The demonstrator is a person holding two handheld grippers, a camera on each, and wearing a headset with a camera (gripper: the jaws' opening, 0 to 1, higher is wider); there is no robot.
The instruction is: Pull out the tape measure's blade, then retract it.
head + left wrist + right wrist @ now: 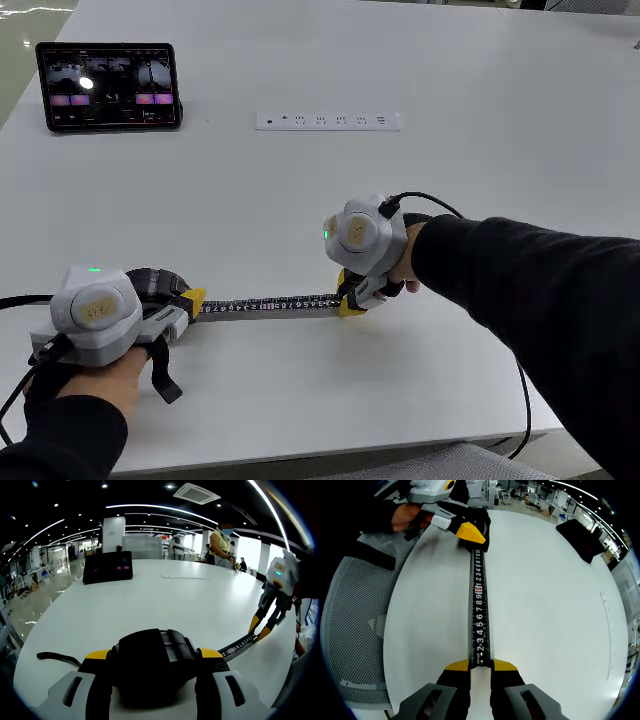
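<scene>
— Checking the left side first: what has the left gripper point(154, 655) got?

— Yellow-tipped jaws clamped on both flanks of the black ribbed plastic tape measure case point(150, 672). Case sits on the white tabletop point(450, 180), near-left corner from the head view. A black wrist strap point(165, 375) trails from it toward the near edge.

— And the right gripper point(481, 666)?

— Jaws drawn narrow, pinching the free end of the black metal blade with white numerals point(479, 610). Lowest numbers lie right at the yellow tips.

— How does the blade lie?

— Out of the case, flat on the table, running straight from one gripper to the other. One figure partway along is marked in red. The two grippers stand well apart, joined by that strip.

— Hands?

— Each gripper is held from behind by a hand in a dark sleeve. Both gripper bodies show a small green light in the head view.

— Surroundings?

— Dark tablet with a lit screen point(108, 85), propped upright at the far left. Long white power strip point(328, 121), flat, far middle, well clear of the tape. Grey mesh chair seat point(350, 630) beside the near table edge, in the right gripper view. People standing point(221, 542) beyond the far side, in the left gripper view.
</scene>
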